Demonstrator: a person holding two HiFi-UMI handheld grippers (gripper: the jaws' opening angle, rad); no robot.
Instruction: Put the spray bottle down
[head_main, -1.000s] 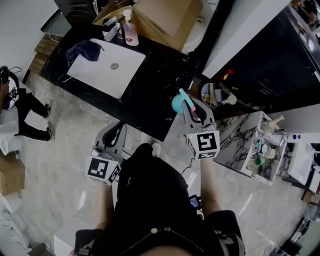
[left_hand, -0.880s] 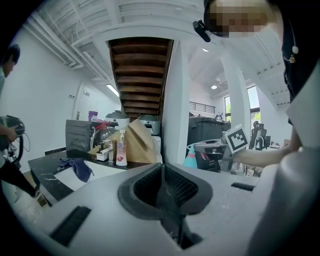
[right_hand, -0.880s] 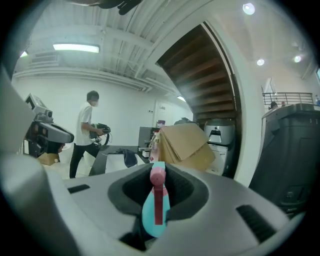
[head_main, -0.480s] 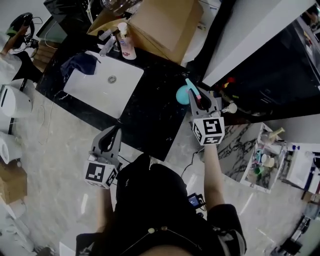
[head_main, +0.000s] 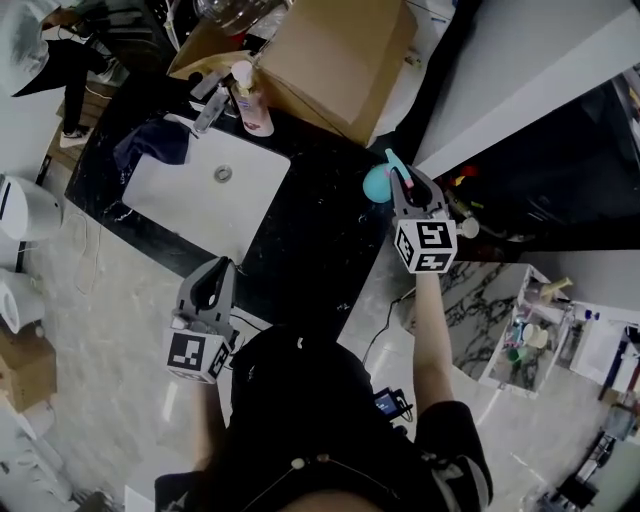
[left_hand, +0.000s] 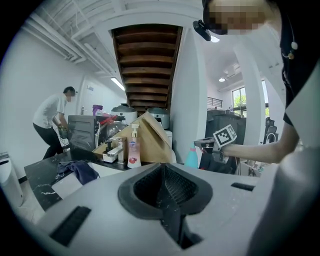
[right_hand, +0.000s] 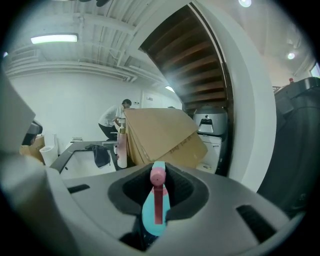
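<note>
Pinching the teal spray bottle (head_main: 377, 184) near its pink-nozzled top, the right claw (head_main: 399, 179) held it upright over the far right of the black worktop (head_main: 300, 235), apparently to set it on bare stone. The left claw (head_main: 217, 270), pressed together and empty, hung by the near edge.

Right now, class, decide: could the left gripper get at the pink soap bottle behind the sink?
Probably yes. Only the open sink lies between the left gripper and the soap bottle; nothing blocks that line. Its shut, empty jaws must open first.
</note>
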